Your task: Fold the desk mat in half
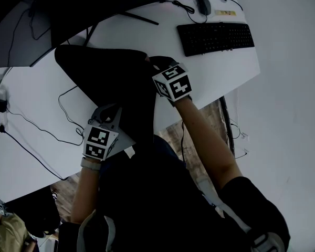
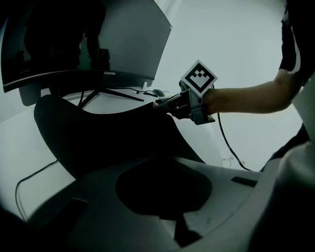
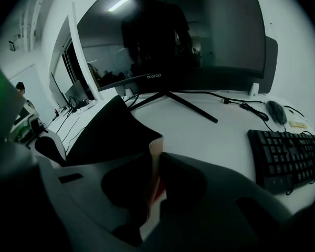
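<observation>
A white desk (image 1: pixel 31 98) fills the scene beneath a monitor (image 3: pixel 173 35). At the left, the left gripper (image 1: pixel 108 113) is closed on one near corner of the black desk mat (image 1: pixel 110 72). That edge is held raised, the far part resting on the desk. At the right, the other corner is pinched between the narrowed jaws of the right gripper (image 1: pixel 158 65). The fold is judged under way. Next, both corners would need carrying evenly onto the far edge.
</observation>
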A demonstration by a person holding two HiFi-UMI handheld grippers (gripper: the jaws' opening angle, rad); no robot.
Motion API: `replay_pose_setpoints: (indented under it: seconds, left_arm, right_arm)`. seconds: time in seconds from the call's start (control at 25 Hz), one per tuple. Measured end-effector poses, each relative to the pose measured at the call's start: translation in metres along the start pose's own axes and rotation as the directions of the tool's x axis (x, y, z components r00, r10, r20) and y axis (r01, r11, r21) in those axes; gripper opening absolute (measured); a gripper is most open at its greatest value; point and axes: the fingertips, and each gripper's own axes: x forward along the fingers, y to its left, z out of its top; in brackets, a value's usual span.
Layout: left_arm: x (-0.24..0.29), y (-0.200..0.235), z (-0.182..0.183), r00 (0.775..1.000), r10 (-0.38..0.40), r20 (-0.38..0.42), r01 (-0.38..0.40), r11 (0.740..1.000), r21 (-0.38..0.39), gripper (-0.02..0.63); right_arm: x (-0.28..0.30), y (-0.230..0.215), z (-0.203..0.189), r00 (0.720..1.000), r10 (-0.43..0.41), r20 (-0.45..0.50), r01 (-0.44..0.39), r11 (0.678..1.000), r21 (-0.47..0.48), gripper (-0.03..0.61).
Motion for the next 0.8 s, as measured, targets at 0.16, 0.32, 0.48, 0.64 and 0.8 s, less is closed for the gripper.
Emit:
replay_pose_setpoints:
  seconds: [0.16, 0.32, 0.48, 0.64, 0.8]
  left_arm:
    - [0.005, 0.001, 0.002, 1.000, 0.003, -0.005, -0.003, 1.000, -0.004, 0.008]
    - [0.009, 0.003, -0.001, 1.000, 0.008, -0.019, -0.008, 1.000, -0.016, 0.008]
    - [0.009, 0.005, -0.004, 1.000, 0.018, -0.018, -0.019, 1.000, -0.017, 0.008]
    - [0.010, 0.005, -0.002, 1.000, 0.025, -0.015, -0.025, 0.999, -0.022, 0.008]
    - [0.011, 0.006, 0.000, 1.000, 0.028, -0.001, -0.028, 0.999, -0.028, 0.008]
  right_arm:
    - [0.004, -0.007, -0.003, 1.000, 0.009, -0.007, -0.009, 1.000, 0.015, 0.069]
    - [0.009, -0.011, -0.007, 1.000, 0.017, -0.014, -0.017, 1.000, 0.015, 0.077]
    - [0.012, -0.013, -0.011, 1.000, 0.011, -0.019, -0.010, 1.000, 0.011, 0.085]
    - [0.011, -0.021, -0.012, 1.000, -0.015, -0.013, 0.015, 1.000, 0.016, 0.107]
    - [0.009, -0.029, -0.011, 0.999, -0.033, 0.004, 0.033, 0.999, 0.025, 0.109]
